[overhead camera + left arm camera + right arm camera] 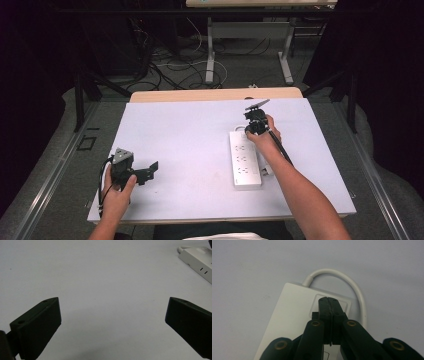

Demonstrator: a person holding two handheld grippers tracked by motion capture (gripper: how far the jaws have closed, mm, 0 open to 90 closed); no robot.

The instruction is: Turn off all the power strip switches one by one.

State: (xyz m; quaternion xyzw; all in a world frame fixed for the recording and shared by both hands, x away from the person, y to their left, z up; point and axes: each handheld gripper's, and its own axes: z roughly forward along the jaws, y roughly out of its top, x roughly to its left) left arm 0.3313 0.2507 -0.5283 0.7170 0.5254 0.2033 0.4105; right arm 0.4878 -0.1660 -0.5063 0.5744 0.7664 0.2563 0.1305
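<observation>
Leftmost on the white table top (190, 135), the person's left hand (117, 196) holds the left gripper (150, 171) low near the near-left corner, its grey three-cornered plate facing up and its jaws pointing toward the middle of the table. From the left gripper view those two black jaws stand wide apart with nothing between them, bare table surface beneath, and one end of the white power strip (197, 261) shows far off at the upper right.

Further right, the power strip (245, 160) lies flat on the table, right of centre, its long side running away from the person, with rows of sockets on its top face. Its white cable (352, 287) leaves the far end and curls round in a loop toward the right.

Above that far end, the right hand (265, 137) holds the right gripper (256, 125) pointing down. The right gripper view shows its jaws pressed together, tips over a raised square panel at the strip's cable end; whether they touch it cannot be told.
</observation>
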